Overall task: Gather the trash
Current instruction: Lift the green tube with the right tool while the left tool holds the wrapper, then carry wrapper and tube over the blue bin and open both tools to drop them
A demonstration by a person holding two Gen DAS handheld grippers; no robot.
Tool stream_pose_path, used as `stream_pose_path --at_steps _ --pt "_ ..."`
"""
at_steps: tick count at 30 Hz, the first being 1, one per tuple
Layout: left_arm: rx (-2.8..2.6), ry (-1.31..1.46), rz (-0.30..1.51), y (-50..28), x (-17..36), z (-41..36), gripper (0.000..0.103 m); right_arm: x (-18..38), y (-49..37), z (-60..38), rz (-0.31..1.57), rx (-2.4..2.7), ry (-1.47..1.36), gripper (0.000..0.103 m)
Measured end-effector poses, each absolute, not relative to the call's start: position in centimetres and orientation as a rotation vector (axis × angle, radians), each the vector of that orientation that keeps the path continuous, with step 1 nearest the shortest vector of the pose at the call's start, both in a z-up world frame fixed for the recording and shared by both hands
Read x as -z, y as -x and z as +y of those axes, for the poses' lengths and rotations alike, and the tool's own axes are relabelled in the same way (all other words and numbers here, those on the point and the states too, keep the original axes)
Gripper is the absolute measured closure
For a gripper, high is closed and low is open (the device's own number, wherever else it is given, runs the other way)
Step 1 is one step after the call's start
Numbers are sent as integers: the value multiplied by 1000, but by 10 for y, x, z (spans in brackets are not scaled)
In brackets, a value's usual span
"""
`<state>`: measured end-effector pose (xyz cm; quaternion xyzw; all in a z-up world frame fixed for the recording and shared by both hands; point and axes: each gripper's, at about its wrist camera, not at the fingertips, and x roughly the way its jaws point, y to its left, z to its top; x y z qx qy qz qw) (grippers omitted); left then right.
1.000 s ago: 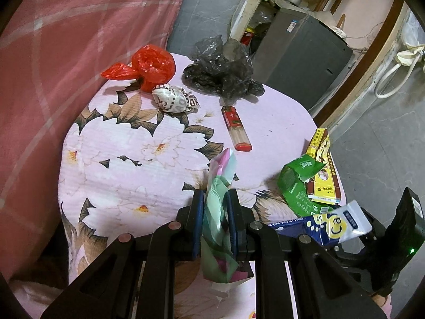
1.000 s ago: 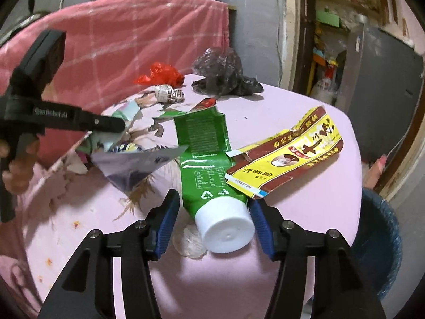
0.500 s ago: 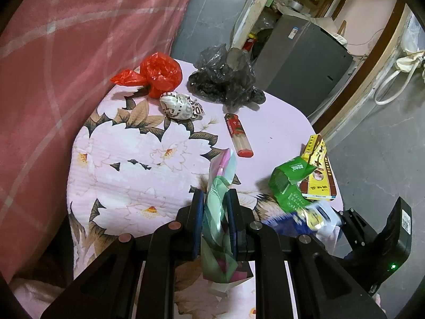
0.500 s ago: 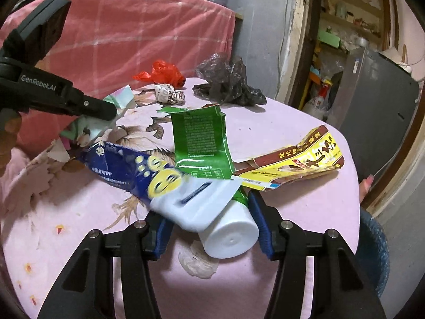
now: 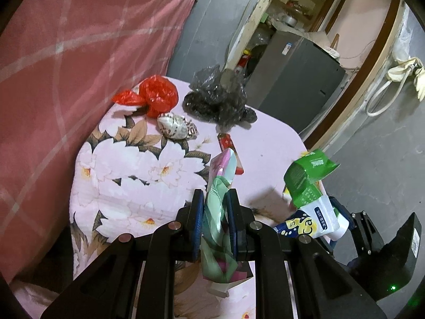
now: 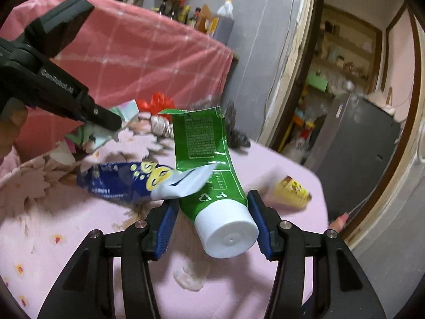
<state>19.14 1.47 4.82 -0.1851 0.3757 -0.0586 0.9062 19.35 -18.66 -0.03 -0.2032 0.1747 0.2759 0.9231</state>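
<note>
My left gripper [image 5: 214,202] is shut on a crumpled green and pink wrapper [image 5: 219,186] and holds it above the floral tablecloth [image 5: 127,164]. My right gripper [image 6: 209,210] is shut on a green tube with a white cap [image 6: 212,175] together with a blue and white tube [image 6: 127,180], both lifted off the table. Both tubes also show in the left wrist view, the green tube [image 5: 305,175] above the blue and white tube [image 5: 308,223]. The left gripper [image 6: 103,119] shows at the upper left of the right wrist view.
On the table lie a red plastic bag [image 5: 156,95], a black plastic bag [image 5: 217,98], a crumpled patterned wrapper [image 5: 175,127], a red lighter [image 5: 228,146] and a yellow packet [image 6: 292,188]. A pink cloth [image 5: 66,40] hangs at the left. A grey fridge [image 5: 297,79] stands beyond the table.
My right gripper has lifted the green tube and the blue and white tube off the table. The yellow packet stays on the table. My left gripper has risen with its wrapper.
</note>
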Motion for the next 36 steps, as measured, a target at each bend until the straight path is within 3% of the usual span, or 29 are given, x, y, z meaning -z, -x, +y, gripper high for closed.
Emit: stream_pose_path --at_steps 25,36 --pt "222 209 503 -213 -71 -77 89 -62 -201 -265 207 -392 133 52" --pt "325 144 444 -238 -69 -172 89 -59 -202 -349 210 -217 35 52"
